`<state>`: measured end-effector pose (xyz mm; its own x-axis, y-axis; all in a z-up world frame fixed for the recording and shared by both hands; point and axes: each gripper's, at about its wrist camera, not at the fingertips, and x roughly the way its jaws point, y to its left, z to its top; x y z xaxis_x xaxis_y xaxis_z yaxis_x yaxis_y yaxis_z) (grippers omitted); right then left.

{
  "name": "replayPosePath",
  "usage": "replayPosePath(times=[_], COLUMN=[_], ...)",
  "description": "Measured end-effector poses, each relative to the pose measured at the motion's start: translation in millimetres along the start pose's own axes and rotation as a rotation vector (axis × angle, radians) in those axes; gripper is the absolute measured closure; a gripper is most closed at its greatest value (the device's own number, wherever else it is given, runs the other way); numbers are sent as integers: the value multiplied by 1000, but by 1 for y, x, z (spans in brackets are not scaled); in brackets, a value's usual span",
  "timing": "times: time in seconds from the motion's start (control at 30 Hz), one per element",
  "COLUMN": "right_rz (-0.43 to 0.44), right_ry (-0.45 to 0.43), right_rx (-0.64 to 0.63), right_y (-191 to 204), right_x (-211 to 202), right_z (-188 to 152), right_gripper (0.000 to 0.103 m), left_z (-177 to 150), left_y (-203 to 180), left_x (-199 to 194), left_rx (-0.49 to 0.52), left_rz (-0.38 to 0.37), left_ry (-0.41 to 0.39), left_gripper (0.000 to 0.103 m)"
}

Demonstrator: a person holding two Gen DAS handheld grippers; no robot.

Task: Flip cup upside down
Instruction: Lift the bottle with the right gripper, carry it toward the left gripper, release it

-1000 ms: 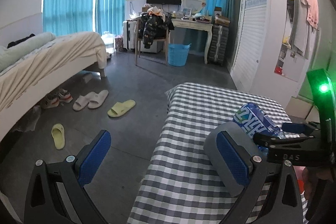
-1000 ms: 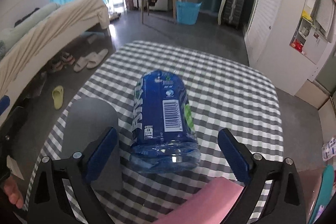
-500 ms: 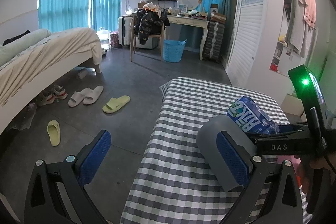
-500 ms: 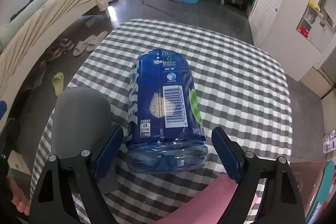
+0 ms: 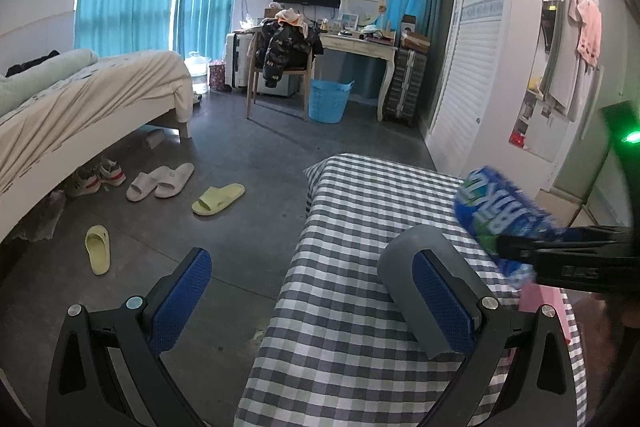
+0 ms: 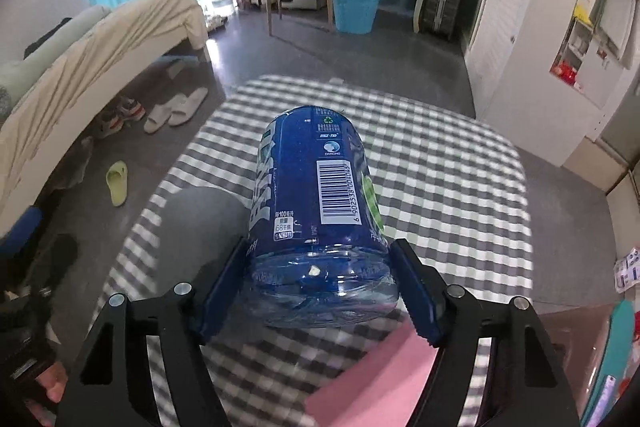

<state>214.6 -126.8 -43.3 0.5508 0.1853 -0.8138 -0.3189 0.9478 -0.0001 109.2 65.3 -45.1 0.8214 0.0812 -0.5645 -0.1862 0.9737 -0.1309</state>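
A blue-labelled clear plastic cup (image 6: 320, 195) is held off the checked tablecloth (image 6: 440, 187), its clear end toward the camera and its far end pointing away. My right gripper (image 6: 320, 287) is shut on that clear end, one blue pad on each side. In the left wrist view the same cup (image 5: 500, 215) is tilted and blurred at the right, in the right gripper (image 5: 520, 251). My left gripper (image 5: 312, 299) stands open at the table's left edge, holding nothing. A grey cylinder (image 5: 416, 267) lies just behind its right finger.
The grey cylinder (image 6: 196, 223) lies left of the blue cup. A pink block (image 6: 372, 379) rests at the table's near edge. Slippers (image 5: 216, 199), a bed (image 5: 80, 99), a chair and a blue basket (image 5: 330, 101) stand on the floor beyond.
My right gripper's fingers closed from wide apart onto the blue cup's clear end, and the cup has risen off the cloth. The left gripper stayed open and shifted a little.
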Motion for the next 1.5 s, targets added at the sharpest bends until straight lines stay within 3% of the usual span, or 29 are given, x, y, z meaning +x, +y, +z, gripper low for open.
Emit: replayPosePath(times=[0.13, 0.33, 0.67, 1.13, 1.37, 1.5], right_rz=[-19, -70, -77, -79, -25, 22], right_ry=[-43, -65, -35, -17, -71, -109], right_rx=[21, 40, 62, 113, 132, 154], right_y=[5, 27, 62, 65, 55, 45], right_x=[-44, -100, -106, -92, -91, -103], right_z=[-22, -89, -176, -207, -217, -226], right_gripper=[31, 31, 31, 30, 29, 12], left_z=[-1, -8, -51, -88, -100, -106], left_y=[4, 9, 11, 7, -4, -7], left_x=[-9, -45, -99, -119, -124, -134], left_rx=[-1, -7, 20, 97, 133, 157], left_rz=[-5, -40, -56, -31, 6, 28], left_ry=[-15, -69, -84, -68, -73, -114], left_gripper=[0, 0, 0, 0, 0, 0])
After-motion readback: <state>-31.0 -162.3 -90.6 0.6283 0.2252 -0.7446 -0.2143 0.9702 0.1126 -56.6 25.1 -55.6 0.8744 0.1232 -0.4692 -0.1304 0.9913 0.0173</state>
